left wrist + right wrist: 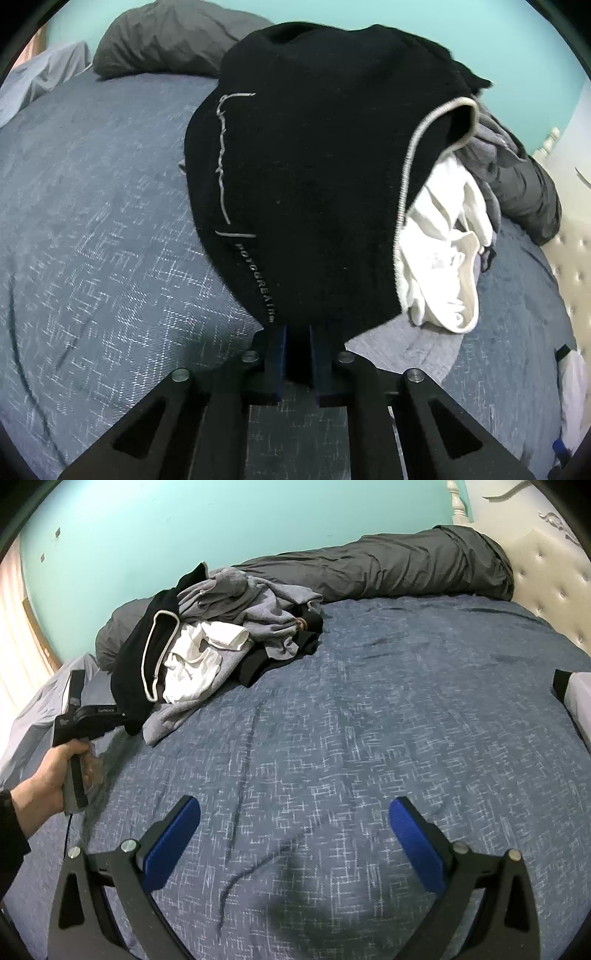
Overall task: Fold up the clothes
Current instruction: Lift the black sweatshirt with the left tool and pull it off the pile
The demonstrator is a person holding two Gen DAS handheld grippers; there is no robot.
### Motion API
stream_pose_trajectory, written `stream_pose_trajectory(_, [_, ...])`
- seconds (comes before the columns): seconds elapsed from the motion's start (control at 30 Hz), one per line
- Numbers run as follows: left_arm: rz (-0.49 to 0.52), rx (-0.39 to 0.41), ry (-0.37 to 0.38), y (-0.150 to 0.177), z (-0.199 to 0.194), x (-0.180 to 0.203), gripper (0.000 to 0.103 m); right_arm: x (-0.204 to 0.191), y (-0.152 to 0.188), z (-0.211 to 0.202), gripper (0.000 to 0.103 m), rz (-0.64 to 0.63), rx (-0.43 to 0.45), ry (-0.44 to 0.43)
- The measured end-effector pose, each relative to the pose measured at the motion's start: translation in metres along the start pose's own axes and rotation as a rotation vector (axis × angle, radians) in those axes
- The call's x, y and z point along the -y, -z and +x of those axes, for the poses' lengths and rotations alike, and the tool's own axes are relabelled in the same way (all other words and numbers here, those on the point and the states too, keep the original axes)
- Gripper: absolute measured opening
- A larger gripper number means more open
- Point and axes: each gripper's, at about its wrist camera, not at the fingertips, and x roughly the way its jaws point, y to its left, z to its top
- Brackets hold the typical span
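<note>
Right wrist: one clothes pile [221, 642], two claws, left claw [125, 716], right claw [295, 834]

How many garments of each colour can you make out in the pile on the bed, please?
Black: 2, the black garment with pale trim and a black cloth under the grey
White: 1, the white garment
Grey: 1, the grey garment, though its folds may hide more
Total: 4, at least

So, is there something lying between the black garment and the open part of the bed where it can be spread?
Nothing visible. The left gripper is shut on the black garment, and the blue bedspread beside the clothes pile lies bare up to the open right gripper.
</note>
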Motion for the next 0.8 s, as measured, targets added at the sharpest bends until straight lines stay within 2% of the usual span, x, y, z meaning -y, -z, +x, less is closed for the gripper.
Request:
stream_pose_trajectory(0.13, [0.042, 0.012, 0.011, 0.004, -0.021, 0.004, 0.006, -0.003, 0.001, -0.003, 0.103, 0.006, -0.001, 0.008])
stream_pose_trajectory(0.3, [0.037, 0.015, 0.033, 0.018, -0.056, 0.003, 0.005, -0.011, -0.001, -0.019, 0.103, -0.016, 0.003, 0.020])
stream_pose_trajectory(0.63, [0.107, -0.016, 0.057, 0.066, -0.123, 0.018, 0.000, -0.021, 0.007, -0.078, 0.103, -0.020, 0.013, 0.028])
stream_pose_trajectory(0.8, [0.035, -0.007, 0.092, 0.077, -0.140, 0.013, 0.000, -0.024, 0.010, -0.111, 0.103, -0.019, 0.029, 0.024])
